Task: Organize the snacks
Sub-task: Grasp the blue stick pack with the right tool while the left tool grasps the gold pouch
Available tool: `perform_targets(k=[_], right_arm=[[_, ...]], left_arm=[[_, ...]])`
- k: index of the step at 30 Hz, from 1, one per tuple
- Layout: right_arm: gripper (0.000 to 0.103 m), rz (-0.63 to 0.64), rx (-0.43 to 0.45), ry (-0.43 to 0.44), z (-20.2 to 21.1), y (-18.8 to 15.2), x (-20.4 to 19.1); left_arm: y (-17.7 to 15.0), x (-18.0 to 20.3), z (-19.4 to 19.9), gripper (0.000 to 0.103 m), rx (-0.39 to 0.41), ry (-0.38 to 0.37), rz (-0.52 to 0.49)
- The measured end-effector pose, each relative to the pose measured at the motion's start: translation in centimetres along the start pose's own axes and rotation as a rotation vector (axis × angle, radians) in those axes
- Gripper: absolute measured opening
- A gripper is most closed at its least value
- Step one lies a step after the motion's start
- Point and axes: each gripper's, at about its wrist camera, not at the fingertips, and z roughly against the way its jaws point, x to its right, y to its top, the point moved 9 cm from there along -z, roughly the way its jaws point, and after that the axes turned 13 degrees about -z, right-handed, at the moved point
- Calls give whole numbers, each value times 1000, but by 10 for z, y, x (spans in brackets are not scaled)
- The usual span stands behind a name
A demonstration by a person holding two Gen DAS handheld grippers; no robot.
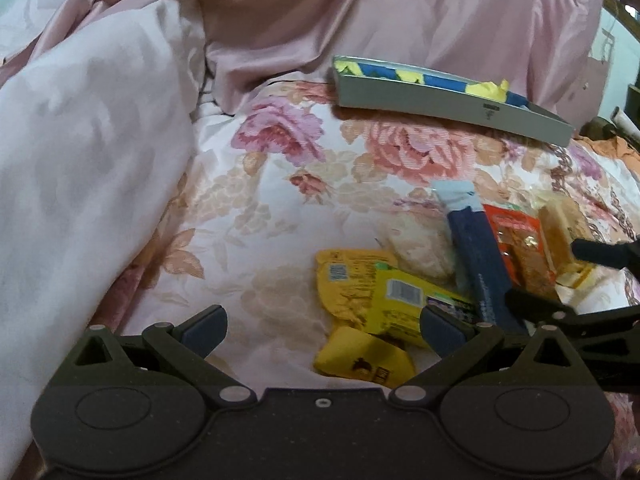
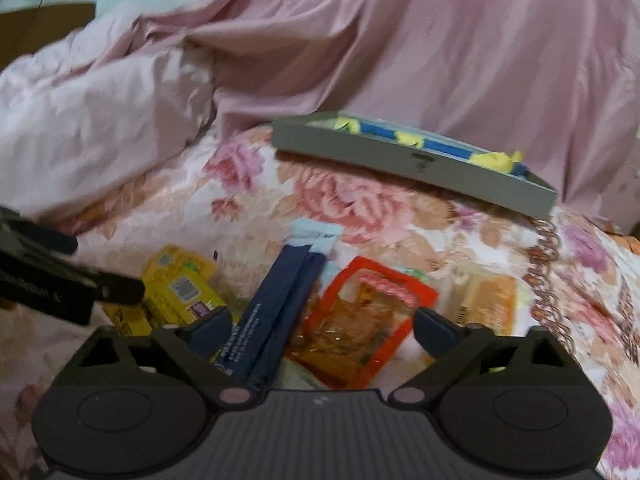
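On the flowered bed [image 1: 280, 184], my left tongs [image 1: 322, 330] gape over yellow packets [image 1: 360, 292]; my right tongs [image 2: 322, 330] released, straddling the blue packet [image 2: 276, 300].

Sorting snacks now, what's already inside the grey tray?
The grey tray holds blue and yellow wrapped items; its near wall hides how many and what lies beneath.

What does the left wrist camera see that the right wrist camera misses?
Only the left wrist view shows the small yellow wedge-shaped packet nearest its camera, and the pale clear-wrapped snack. Only the right wrist view shows the brown board at far left. Both share the grey tray, dark blue packet, orange packet and floral bedspread.
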Motion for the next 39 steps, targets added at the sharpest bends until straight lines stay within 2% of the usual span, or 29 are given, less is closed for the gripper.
perform_targets(k=[5,9,13,19,22,24,28,31,39], right_arm=[[84,38,-38,27,-18,-2,-12],[82,38,-80,60,-29,-2,-19],[80,66,-80,33,-37,-3,-23],[65,184,-50,-45,-36,-10,-23],[52,227,-43,-75,-34,-10,-22],[39,232,-40,-90,-32,-9,-18],[37,195,-58,-77,-28,-7,-10],[36,159,-69,-57,-26,-5,-6],[36,137,-64,-41,-25,-6,-5]], left_arm=[[0,-9,-10,102,-26,0,38],[-5,-14,-18,102,-62,5,59],[-7,-10,-22,102,-71,-19,52],[-8,5,-23,102,-73,-100,39],[-8,14,-24,102,-75,-136,13],[-10,22,-27,102,-90,-159,-23],[-14,30,-33,100,-116,-127,-118],[-14,29,-36,96,-125,-105,-149],[-7,43,-46,88,-81,-96,-250]])
